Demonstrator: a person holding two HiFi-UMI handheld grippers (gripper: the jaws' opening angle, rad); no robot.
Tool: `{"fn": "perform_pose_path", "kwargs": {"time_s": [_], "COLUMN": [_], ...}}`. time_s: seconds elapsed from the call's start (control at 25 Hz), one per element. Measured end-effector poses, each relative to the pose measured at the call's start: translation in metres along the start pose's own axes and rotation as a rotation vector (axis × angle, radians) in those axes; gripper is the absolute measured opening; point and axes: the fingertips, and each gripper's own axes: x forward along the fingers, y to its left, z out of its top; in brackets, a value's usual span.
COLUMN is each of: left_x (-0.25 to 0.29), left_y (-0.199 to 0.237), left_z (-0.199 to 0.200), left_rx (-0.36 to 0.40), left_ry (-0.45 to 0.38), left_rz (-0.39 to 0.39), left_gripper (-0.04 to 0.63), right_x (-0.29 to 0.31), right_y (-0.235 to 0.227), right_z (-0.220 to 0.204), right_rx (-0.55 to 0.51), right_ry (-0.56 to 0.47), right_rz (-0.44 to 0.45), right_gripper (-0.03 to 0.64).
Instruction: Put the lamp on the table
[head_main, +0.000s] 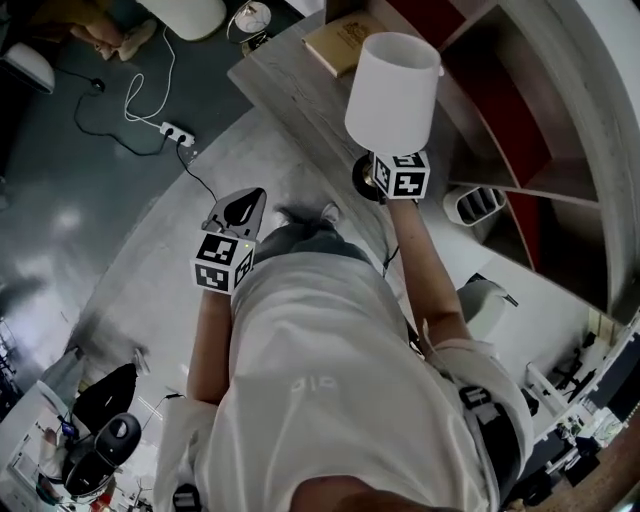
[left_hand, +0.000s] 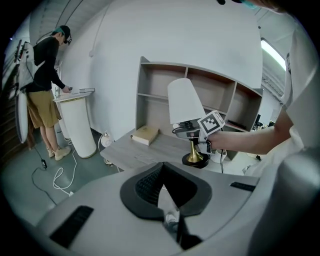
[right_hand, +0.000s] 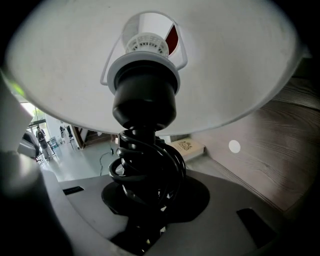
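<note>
A pale wooden shelf unit (left_hand: 200, 95) with open compartments stands against the white wall, and in front of it a grey wood-grain worktop (head_main: 290, 90) stands on the dark floor (head_main: 80, 200). In the left gripper view a person (left_hand: 45, 90) stands well away at a tall white stand (left_hand: 77, 125). The lamp (head_main: 392, 90), with a white shade, gold stem and round black base, stands upright at the worktop's near edge. Whether the base rests on the wood or hangs just above it cannot be told. The right gripper (left_hand: 192, 132) is clamped on the lamp's stem just below the shade, where a black cord (right_hand: 145, 170) is wound round it. The left gripper (head_main: 238, 212) is over the floor, well apart from the lamp, jaws together and empty. A tan book (head_main: 340, 42) lies flat further along the worktop. A white power strip (head_main: 175, 132) lies on the floor.
</note>
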Motion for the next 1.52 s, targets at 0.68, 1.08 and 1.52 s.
{"fn": "perform_pose_path", "kwargs": {"time_s": [0.68, 1.08, 1.52], "left_x": [-0.003, -0.001, -0.002], "left_y": [0.052, 0.057, 0.058], "left_z": [-0.002, -0.01, -0.012], "left_rx": [-0.071, -0.119, -0.144], "left_ry": [0.01, 0.033, 0.036], "left_rz": [0.064, 0.097, 0.119], "left_gripper": [0.014, 0.014, 0.014], "right_x": [0.087, 0.119, 0.131], "right_y": [-0.013, -0.025, -0.027], "right_z": [0.029, 0.045, 0.035], "right_rx": [-0.018, -0.054, -0.07], "right_ry": [-0.025, -0.046, -0.03], "right_rz": [-0.01, 0.006, 0.008], "right_gripper": [0.123, 0.123, 0.123]}}
